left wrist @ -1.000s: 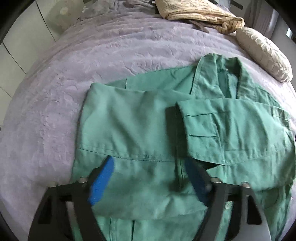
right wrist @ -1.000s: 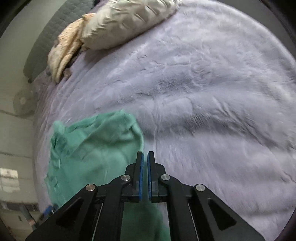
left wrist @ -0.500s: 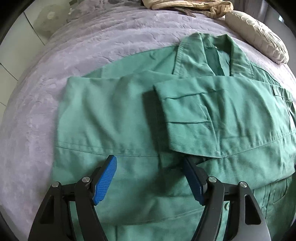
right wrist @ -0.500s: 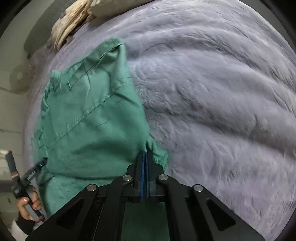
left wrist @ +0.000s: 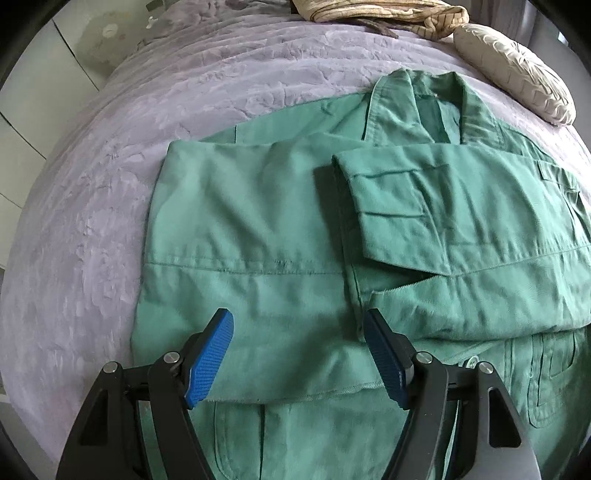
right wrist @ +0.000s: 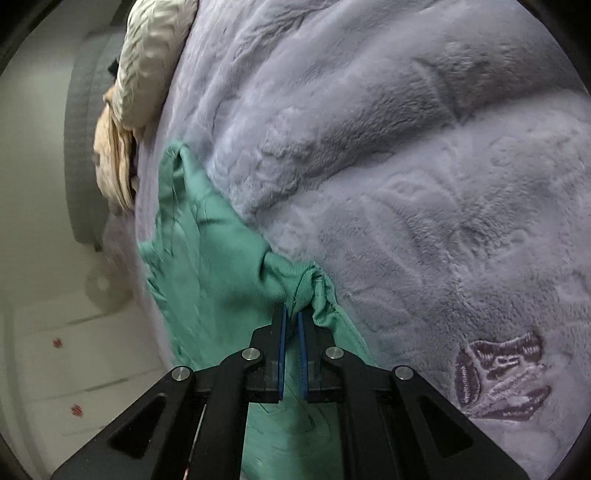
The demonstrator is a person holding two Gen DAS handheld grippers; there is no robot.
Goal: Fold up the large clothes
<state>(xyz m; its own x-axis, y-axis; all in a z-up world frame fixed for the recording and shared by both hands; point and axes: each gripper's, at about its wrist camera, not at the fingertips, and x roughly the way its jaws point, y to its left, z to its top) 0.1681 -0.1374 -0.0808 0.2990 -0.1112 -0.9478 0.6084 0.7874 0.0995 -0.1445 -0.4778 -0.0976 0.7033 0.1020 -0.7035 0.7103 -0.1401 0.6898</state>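
A large green work jacket [left wrist: 288, 229] lies on the lavender bedspread [left wrist: 92, 229], collar at the far end, both sleeves folded across the chest, the right cuff [left wrist: 391, 206] lying on top. My left gripper [left wrist: 299, 328] is open and hovers just above the jacket's lower front, holding nothing. In the right wrist view my right gripper [right wrist: 291, 314] is shut on a bunched edge of the green jacket [right wrist: 207, 266], which stretches away to the left across the bedspread [right wrist: 424, 206].
A cream quilted pillow [left wrist: 517, 66] and a beige striped blanket [left wrist: 388, 11] lie at the bed's far end; the pillow [right wrist: 151, 62] also shows in the right wrist view. White cabinets [left wrist: 33, 92] stand left of the bed. An embroidered patch [right wrist: 498, 380] marks the bedspread.
The left gripper has drawn back a little and stays open. The right gripper, shut on the jacket's edge, has swung round so the cloth now trails to its left.
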